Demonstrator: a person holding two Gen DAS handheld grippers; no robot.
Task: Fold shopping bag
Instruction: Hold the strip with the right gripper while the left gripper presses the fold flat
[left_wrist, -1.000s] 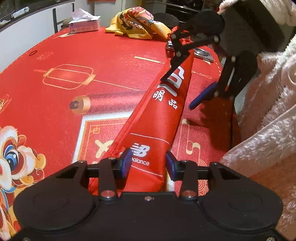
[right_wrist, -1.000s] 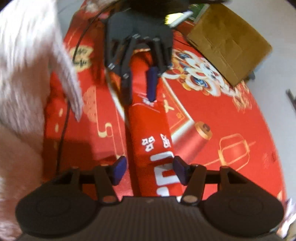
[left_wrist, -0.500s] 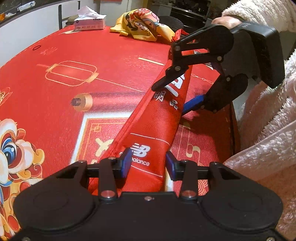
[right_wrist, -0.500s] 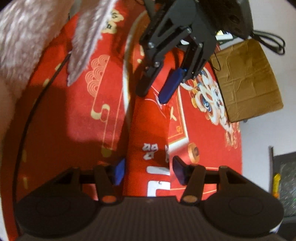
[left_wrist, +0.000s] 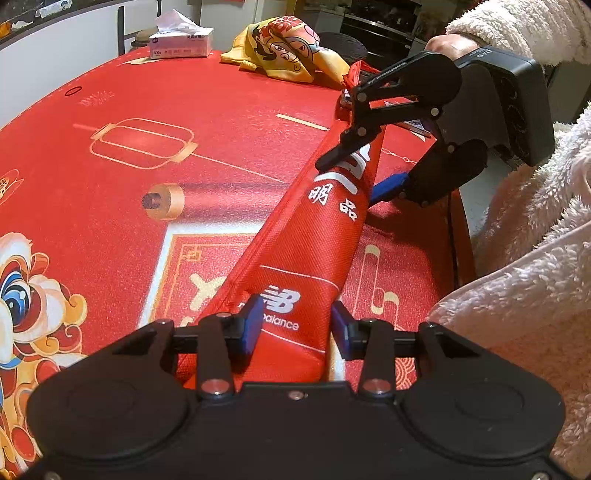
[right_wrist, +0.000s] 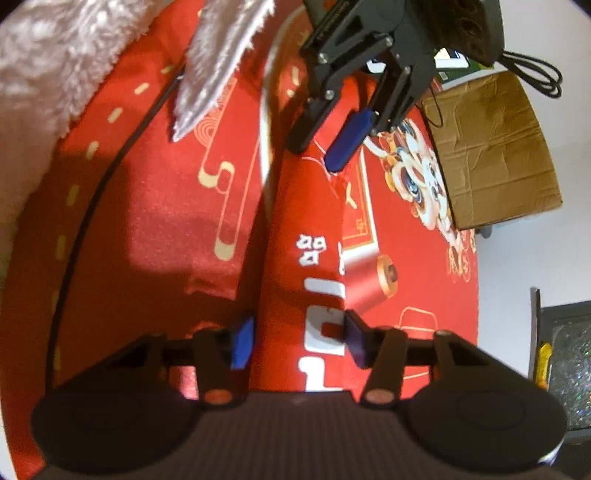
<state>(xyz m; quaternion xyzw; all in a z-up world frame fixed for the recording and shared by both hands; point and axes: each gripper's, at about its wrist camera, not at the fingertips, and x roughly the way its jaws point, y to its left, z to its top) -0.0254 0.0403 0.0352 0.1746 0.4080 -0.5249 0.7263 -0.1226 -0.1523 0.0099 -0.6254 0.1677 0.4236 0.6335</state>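
Observation:
The red shopping bag (left_wrist: 310, 240), folded into a long narrow strip with white lettering, stretches between my two grippers, and its shadow falls on the cloth beside it. My left gripper (left_wrist: 296, 326) holds the logo end between its blue pads. The right gripper (left_wrist: 349, 179) clamps the far end, one finger over the strip and the blue pad beneath. In the right wrist view the same bag (right_wrist: 303, 229) runs from my right gripper (right_wrist: 299, 339) up to the left gripper (right_wrist: 317, 151).
A red printed tablecloth (left_wrist: 184, 110) covers the round table. A tissue box (left_wrist: 181, 42) and a crumpled yellow cloth (left_wrist: 288, 48) sit at the far edge. A cardboard box (right_wrist: 495, 147) lies beyond the table. A fluffy white sleeve (left_wrist: 535, 258) and a black cable (right_wrist: 74, 258) are close by.
The right gripper has swung nearer and tilted, carrying its end of the strip with it. My left gripper has hardly moved and keeps its hold.

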